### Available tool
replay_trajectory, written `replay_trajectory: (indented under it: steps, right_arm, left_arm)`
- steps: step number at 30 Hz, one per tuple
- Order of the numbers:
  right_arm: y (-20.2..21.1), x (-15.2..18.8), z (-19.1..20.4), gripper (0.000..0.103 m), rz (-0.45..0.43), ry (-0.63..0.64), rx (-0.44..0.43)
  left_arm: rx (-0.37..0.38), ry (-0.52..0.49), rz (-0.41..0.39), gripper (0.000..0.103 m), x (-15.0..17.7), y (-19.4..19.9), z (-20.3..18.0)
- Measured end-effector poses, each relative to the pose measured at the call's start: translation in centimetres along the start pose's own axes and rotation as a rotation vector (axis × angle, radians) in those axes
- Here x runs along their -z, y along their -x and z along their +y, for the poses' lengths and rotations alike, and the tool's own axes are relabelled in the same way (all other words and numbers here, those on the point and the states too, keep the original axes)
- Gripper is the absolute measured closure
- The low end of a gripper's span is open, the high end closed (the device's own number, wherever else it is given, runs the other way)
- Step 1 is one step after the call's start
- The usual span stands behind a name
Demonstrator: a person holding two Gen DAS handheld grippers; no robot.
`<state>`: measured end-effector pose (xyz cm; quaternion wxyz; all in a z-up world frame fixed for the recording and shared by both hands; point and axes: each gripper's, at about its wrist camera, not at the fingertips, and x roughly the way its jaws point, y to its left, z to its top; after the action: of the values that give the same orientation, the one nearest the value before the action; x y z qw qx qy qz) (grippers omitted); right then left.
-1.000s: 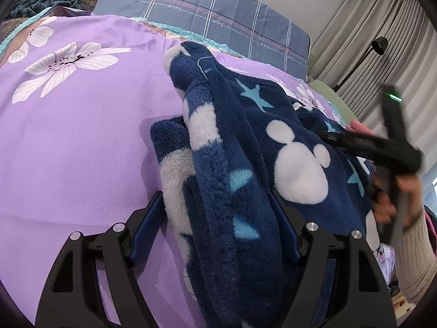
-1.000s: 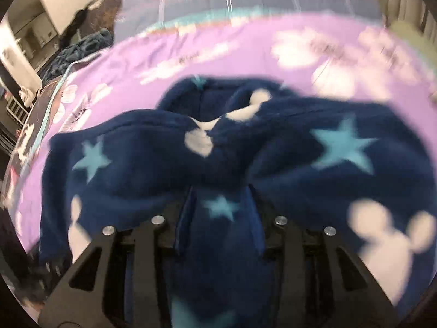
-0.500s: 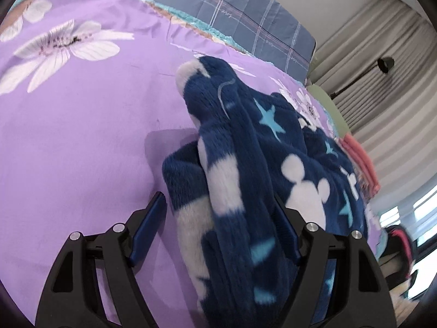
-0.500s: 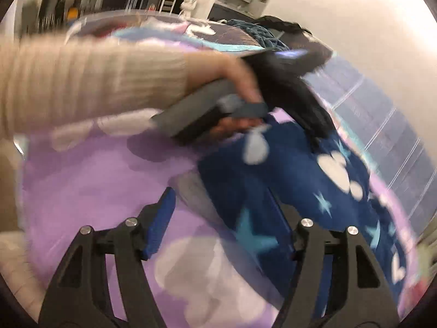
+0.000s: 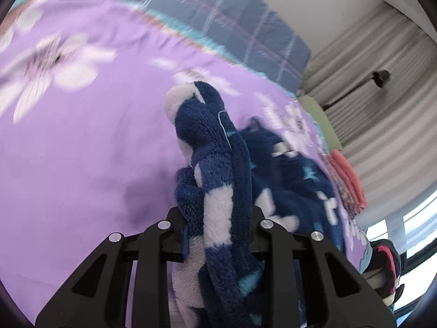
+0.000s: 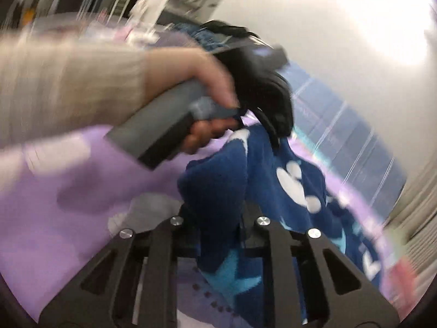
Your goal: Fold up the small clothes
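A fluffy navy garment [image 5: 215,191] with white mouse heads and light blue stars lies bunched on the purple floral bedspread [image 5: 82,142]. My left gripper [image 5: 218,227] is shut on a thick fold of its edge, which stands up between the jaws. My right gripper [image 6: 218,218] is shut on another fold of the same garment [image 6: 218,191]. In the right wrist view the hand-held left gripper [image 6: 254,90] sits just beyond, pinching the cloth. The view is blurred by motion.
A blue plaid pillow [image 5: 245,27] lies at the head of the bed. Folded pink and patterned clothes [image 5: 347,180] are stacked at the bed's right edge. Grey curtains [image 5: 382,82] and a floor lamp [image 5: 379,78] stand beyond.
Both grippers have closed from open onto folds of the garment. The right gripper has swung round to face the left one. The cloth is gathered up narrower.
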<state>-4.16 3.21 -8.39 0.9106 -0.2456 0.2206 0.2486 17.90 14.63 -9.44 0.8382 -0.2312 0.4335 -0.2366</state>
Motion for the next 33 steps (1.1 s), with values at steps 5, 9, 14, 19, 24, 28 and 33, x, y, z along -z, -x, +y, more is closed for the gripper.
replay_trajectory:
  steps: [5, 9, 14, 19, 24, 28, 33]
  right_arm:
    - [4.4, -0.1, -8.5, 0.085, -0.079, -0.308, -0.065]
    - [7.5, 2.7, -16.2, 0.086, -0.129, -0.590, -0.131]
    - [10.7, 8.9, -23.5, 0.087, -0.160, -0.871, -0.183]
    - [11.4, 17.4, -28.1, 0.087, -0.138, -1.144, -0.213]
    - [10.1, 25.6, -29.4, 0.087, -0.032, -1.364, -0.283]
    - [10.0, 28.5, -29.2, 0.083, -0.006, -1.411, -0.314]
    - [9.0, 29.1, -30.5, 0.083, -0.014, -1.407, -0.342]
  left_arm:
    - [0.036, -0.102, -0.015, 0.076, -2.0, 1.1, -7.2]
    - [0.035, -0.223, 0.002, 0.076, -2.9, -0.5, -14.7]
    - [0.016, -0.369, 0.074, 0.073, -2.5, -6.1, -24.4]
    - [-0.076, -0.500, 0.132, 0.058, 0.5, -14.5, -31.0]
    - [-0.156, -0.576, 0.289, 0.047, 5.6, -23.2, -32.5]
    - [-0.189, -0.681, 0.291, 0.034, 7.2, -24.4, -34.5]
    - [-0.146, -0.691, 0.220, 0.033, 6.1, -21.9, -36.4]
